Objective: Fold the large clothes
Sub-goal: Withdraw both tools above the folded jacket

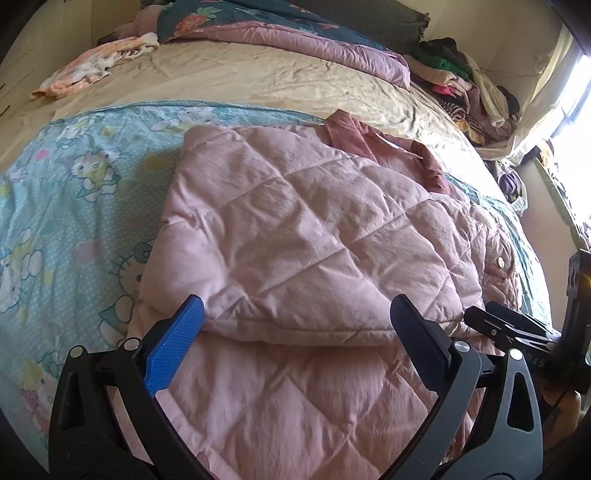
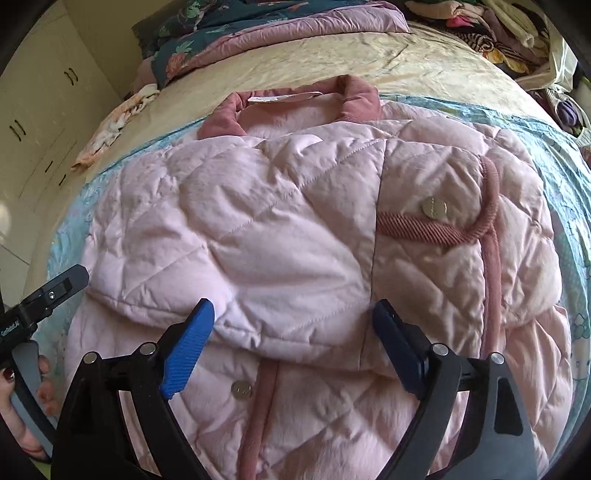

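Nearest the lens, left gripper (image 1: 295,314) spread wide, blue-padded fingers (image 1: 173,347) poised just above the folded edge of a pink quilted jacket (image 1: 295,229), nothing clamped between them. Right gripper (image 2: 293,321) likewise released, jaws wide apart over the same folded edge, pads clear of the cloth. Part of a hand (image 2: 22,402) with dark-painted nails on the left tool's handle, at the lower left edge of the right wrist view.

Jacket laid flat on a light blue cartoon-cat sheet (image 1: 74,206), one side panel folded across the body, its lower edge lying over the front placket. Metal snap button (image 2: 242,389) beside the darker pink corduroy placket trim (image 2: 258,417); second snap (image 2: 434,207) on a corduroy-edged pocket to the right. Dusty-rose ribbed collar (image 2: 354,99) at the jacket's far end, a white label inside the neck.

Beyond the collar, wrinkled beige bedsheet (image 1: 240,81). Small peach-and-white patterned garment (image 1: 88,70) crumpled near the far left edge. Mauve quilt (image 1: 295,44) and dark floral cover (image 1: 207,18) bunched at the head of the bed. Heap of mixed clothes (image 1: 465,85) at far right, near a bright window (image 1: 572,122). Cream wardrobe doors (image 2: 48,122) to the left.
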Available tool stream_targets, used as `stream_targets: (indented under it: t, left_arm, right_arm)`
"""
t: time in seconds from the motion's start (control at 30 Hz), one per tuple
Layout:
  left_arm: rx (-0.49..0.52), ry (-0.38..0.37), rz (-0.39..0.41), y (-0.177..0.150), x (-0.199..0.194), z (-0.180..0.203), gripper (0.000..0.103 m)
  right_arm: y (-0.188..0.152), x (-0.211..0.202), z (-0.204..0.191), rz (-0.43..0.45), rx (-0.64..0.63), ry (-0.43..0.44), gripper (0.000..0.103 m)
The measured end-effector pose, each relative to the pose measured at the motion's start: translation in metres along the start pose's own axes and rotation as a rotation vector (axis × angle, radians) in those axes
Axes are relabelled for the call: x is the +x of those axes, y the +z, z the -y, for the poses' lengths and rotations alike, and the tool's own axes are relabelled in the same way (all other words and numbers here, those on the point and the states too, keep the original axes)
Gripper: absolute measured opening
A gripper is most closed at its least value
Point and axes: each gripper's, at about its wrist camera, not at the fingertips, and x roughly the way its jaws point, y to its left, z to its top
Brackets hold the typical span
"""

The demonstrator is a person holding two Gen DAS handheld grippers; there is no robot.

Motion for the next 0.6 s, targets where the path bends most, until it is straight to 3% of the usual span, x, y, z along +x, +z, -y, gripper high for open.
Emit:
stream_targets:
  t: [0.6]
  left_arm:
    - [0.012,-0.012,0.034,-0.015,-0.037,0.007,0.095]
  right_arm:
    - [-0.018,-0.072,-0.006,0.114,0.043,0.114,0.091]
